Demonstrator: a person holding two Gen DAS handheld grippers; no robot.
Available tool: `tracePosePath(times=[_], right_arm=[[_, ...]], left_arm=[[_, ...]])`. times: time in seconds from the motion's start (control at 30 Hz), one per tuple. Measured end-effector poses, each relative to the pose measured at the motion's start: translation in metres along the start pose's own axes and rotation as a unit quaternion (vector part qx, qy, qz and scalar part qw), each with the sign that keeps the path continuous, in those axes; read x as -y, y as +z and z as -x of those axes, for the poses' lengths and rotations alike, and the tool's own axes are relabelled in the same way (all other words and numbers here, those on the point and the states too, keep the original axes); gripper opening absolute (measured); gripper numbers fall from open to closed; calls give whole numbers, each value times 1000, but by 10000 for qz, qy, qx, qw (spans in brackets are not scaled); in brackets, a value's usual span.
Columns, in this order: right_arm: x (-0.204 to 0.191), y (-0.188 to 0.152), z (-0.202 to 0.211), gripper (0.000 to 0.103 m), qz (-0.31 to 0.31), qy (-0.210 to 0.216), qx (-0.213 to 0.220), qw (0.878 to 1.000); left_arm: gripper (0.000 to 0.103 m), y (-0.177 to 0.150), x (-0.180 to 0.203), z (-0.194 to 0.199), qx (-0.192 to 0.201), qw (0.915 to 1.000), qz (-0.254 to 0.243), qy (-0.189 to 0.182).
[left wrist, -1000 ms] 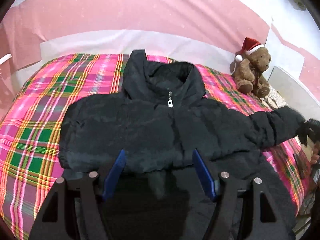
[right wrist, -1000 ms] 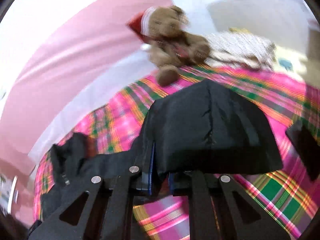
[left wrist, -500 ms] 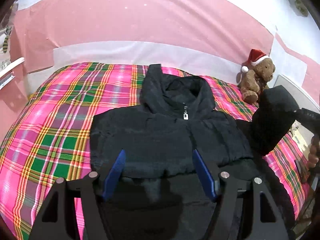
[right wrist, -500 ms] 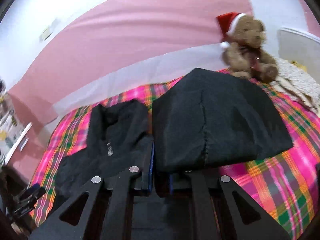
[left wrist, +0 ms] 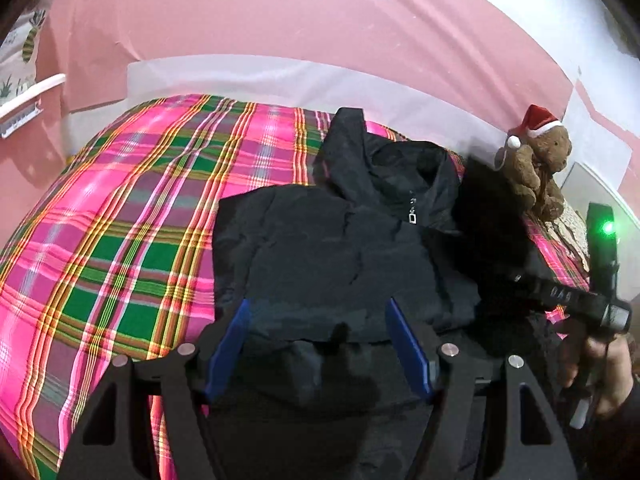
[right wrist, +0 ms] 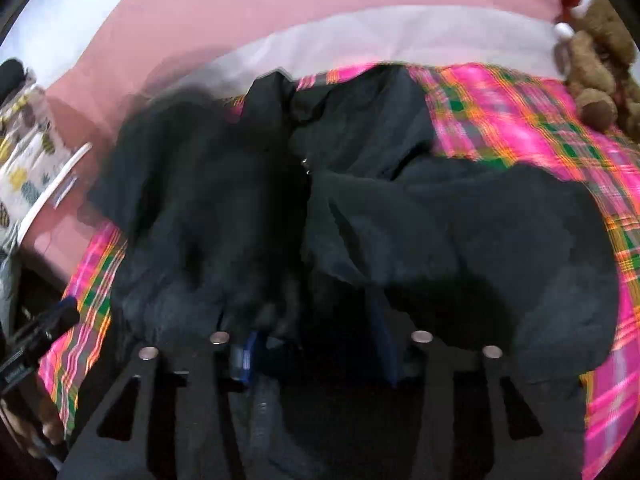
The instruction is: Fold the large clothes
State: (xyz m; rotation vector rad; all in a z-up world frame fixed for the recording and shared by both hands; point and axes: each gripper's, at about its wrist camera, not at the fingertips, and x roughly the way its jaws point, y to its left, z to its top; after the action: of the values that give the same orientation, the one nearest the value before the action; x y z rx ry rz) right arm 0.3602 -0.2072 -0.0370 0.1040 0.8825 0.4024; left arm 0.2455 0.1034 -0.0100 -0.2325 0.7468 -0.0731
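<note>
Right gripper (right wrist: 312,344) fingers now parted, sleeve (right wrist: 192,200) across jacket (left wrist: 328,256).

I see bare plaid bed cover (left wrist: 120,240) filling the left half of the left wrist frame. The black jacket (left wrist: 328,256) fills the middle. A teddy bear (left wrist: 536,168) sits at the right edge, blocking that side.

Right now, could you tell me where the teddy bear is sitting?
In the left wrist view the teddy bear sits at the far right corner of the plaid bed, against the pink wall, just right of the black jacket.
</note>
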Motion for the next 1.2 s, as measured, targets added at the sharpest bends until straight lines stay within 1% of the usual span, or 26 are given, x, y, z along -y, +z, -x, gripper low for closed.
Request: tracePosePath(times=[0.1,0.2,0.23,0.33,0.4,0.47,0.53,0.6,0.7,0.73,0.77,0.83,0.87,0.9,0.93,1.0,1.07,1.13,1.17,1.2], right_arm=[[-13,-5,5,53,324,-21,15,9995],[-22,-3,21,56,454,380,113,9982],[-24,-4,26,57,511,422,159,9977],[-22,-5,49,57,666,620,388,9951],[-12,-5,60,57,645,493,581,9950],[11,-5,66,57,437,235,679,9965],[47,-5,69,57,-5,-205,644,9977],[79,-6,70,57,-334,-643,635,9953],[111,-9,66,57,-682,-845,655,9919],[115,-10,61,56,-710,-909,598,9915],[118,-11,51,53,-693,-932,479,9921],[119,-13,36,53,-611,-967,299,9930],[118,-16,23,52,-524,-1010,171,9934],[118,-18,15,52,-463,-995,114,9939],[118,-21,10,52,-421,-989,88,9942],[117,-24,5,52,-311,-1086,58,9936],[116,-25,1,52,-230,-1146,-16,9931],[117,-20,7,52,-258,-1125,-61,9933],[117,-16,14,52,-263,-1086,-15,9937],[118,-10,27,52,-273,-984,184,9946]], left_arm=[[72,1,-3,3,5,10000,28,-10],[72,7,0,7,75,10000,-7,-17],[72,9,3,8,91,10000,-23,-31],[72,17,14,8,96,9998,-101,-119],[72,22,27,6,99,9995,-255,-165],[72,27,43,0,68,9988,-425,-247],[72,31,61,-9,7,9977,-571,-362],[72,34,80,-21,-40,9963,-707,-486],[71,38,108,-47,-129,9934,-879,-726],[71,37,115,-59,-172,9925,-967,-732],[70,34,121,-73,-235,9925,-1040,-602],[58,25,121,-105,-490,9922,-1122,-239],[58,20,118,-118,-603,9917,-1129,-101],[58,14,112,-127,-669,9920,-1065,-92],[58,10,106,-132,-658,9928,-983,-163],[58,8,102,-134,-624,9937,-903,-209],[58,8,104,-134,-661,9931,-955,-137],[58,12,108,-130,-739,9924,-982,-62],[58,17,108,-125,-791,9924,-940,-96],[58,21,107,-117,-770,9930,-877,-193]])
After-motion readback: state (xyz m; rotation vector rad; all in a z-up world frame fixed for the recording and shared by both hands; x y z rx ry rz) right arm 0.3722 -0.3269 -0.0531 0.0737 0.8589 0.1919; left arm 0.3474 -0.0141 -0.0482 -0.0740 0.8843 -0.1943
